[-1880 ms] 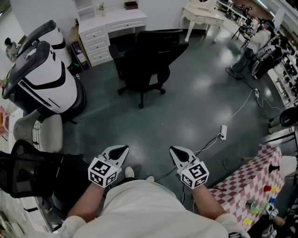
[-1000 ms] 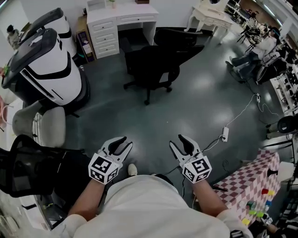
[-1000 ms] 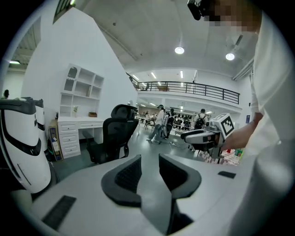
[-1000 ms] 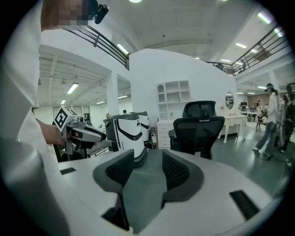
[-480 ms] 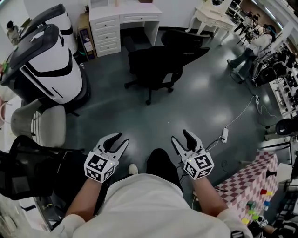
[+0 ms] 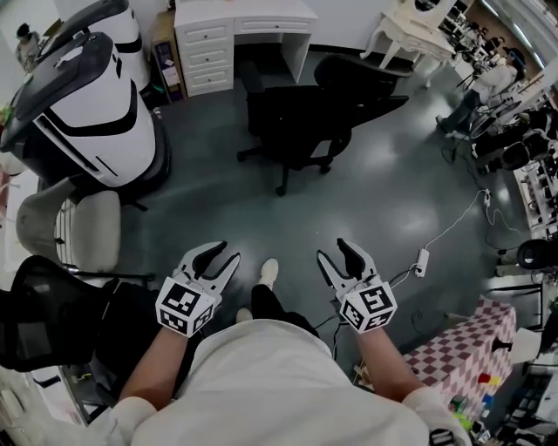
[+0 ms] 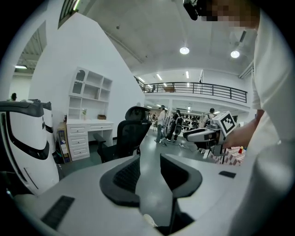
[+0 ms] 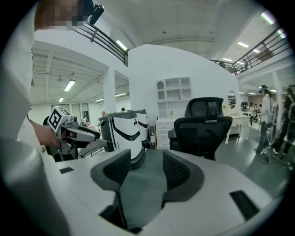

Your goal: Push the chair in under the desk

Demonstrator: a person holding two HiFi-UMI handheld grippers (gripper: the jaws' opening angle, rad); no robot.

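**Approach to the office chair, both grippers empty**

Open hall with a glossy grey floor [image 6: 375,200]. White desk [image 6: 248,22] against the far wall, with drawers at one end and knee space at the other. Black office chair [image 6: 296,118] just in front of the desk, on a star base with castors, seat not yet under the desktop. Large white-and-black machine [image 6: 96,104] left of the desk. Power strip [image 6: 421,259] on its cable well clear of the desk, off to the right.

Handling, as a judgement: probably fairly heavy, yet easy to roll on so smooth a floor. Frame stiff. Backrest likely to give or recline a little, and seat likely to swivel under an off-centre push. Best taken at the top edge of the backrest or at both armrests, one gripper per side, then pushed evenly toward the desk.

Left gripper [image 6: 222,253] and right gripper [image 6: 333,251] held side by side, well short of the desk, with the chair between them and it. Jaws of each apart at a middling width, dark ribbed pads [image 7: 123,174] bare. Nothing gripped and nothing touched.
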